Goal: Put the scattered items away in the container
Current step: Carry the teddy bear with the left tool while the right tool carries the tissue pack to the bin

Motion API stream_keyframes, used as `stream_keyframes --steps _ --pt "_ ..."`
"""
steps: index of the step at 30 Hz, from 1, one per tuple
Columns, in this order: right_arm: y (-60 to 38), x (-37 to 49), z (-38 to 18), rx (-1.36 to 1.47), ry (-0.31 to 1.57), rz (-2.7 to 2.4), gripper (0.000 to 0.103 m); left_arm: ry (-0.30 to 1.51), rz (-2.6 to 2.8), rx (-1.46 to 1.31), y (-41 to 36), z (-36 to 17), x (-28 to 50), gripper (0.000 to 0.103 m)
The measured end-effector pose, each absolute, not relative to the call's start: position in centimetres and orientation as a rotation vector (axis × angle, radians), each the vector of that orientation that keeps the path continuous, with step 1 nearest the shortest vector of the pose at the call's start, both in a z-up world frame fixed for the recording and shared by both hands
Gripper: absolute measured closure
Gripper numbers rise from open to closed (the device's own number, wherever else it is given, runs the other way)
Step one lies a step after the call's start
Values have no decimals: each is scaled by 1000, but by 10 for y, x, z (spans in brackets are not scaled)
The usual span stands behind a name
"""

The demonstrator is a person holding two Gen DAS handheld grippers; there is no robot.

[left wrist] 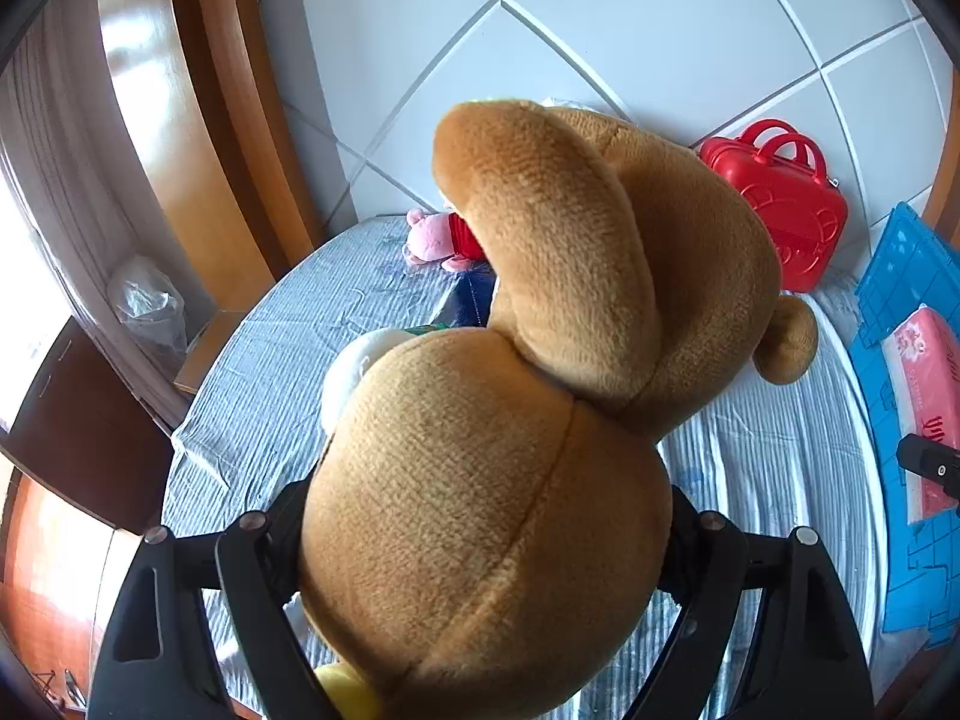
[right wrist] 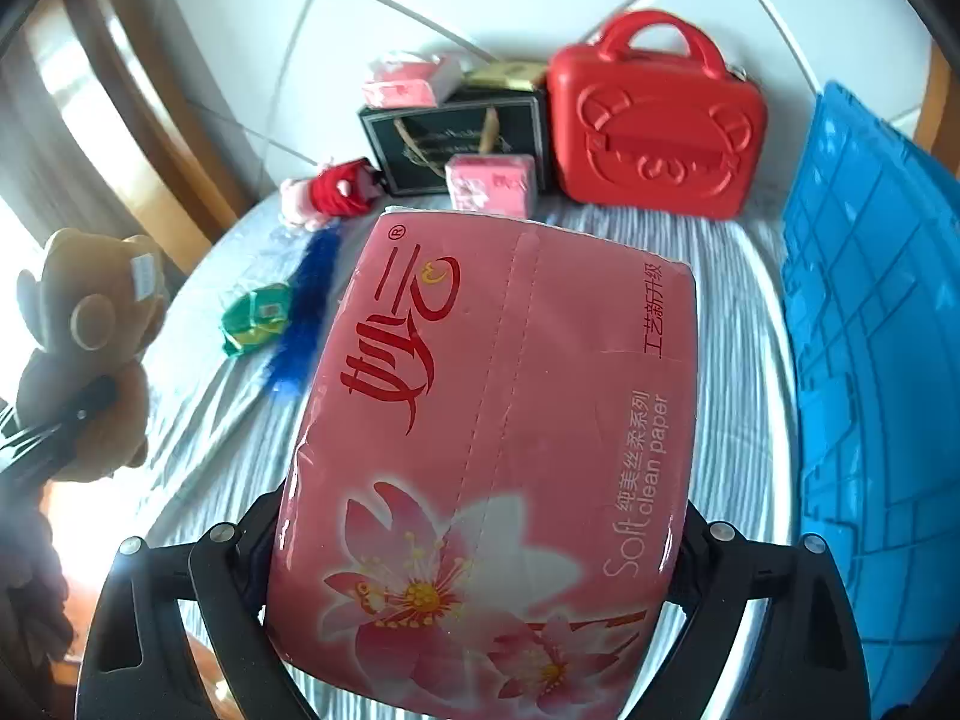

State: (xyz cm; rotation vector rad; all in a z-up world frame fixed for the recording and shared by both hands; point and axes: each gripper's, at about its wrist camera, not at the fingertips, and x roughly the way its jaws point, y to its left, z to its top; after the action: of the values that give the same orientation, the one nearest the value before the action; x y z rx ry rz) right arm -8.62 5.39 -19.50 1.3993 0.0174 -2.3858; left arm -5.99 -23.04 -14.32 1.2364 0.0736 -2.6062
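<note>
My left gripper (left wrist: 486, 510) is shut on a brown plush bear (left wrist: 540, 312), which hangs lifted above the bed and fills the left wrist view. In the right wrist view the same bear (right wrist: 84, 330) shows at the far left. My right gripper (right wrist: 480, 540) is shut on a large pink tissue pack (right wrist: 498, 420), held above the bedding. The blue crate (right wrist: 870, 360) stands at the right edge; its inside is not visible. On the grey striped bedding (right wrist: 738, 360) lie a small pink plush toy in red (right wrist: 327, 189), a blue feathery item (right wrist: 306, 306) and a green packet (right wrist: 255, 318).
At the back by the white tiled wall stand a red toy case (right wrist: 654, 120), a black gift bag (right wrist: 456, 138), and two small pink tissue packs (right wrist: 492, 180) (right wrist: 402, 84). Wooden furniture (left wrist: 198, 120) and a plastic-lined bin (left wrist: 150, 306) are on the left.
</note>
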Motion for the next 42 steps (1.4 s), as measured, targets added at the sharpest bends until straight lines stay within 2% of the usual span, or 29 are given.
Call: stream_keyframes --steps 10,42 --pt "51 -52 -134 1232 52 -2353 9 81 -2622 1142 -214 -103 -48 18" --pt "86 -23 -67 1027 25 -2266 9 88 -2601 1018 -163 -54 -17 18"
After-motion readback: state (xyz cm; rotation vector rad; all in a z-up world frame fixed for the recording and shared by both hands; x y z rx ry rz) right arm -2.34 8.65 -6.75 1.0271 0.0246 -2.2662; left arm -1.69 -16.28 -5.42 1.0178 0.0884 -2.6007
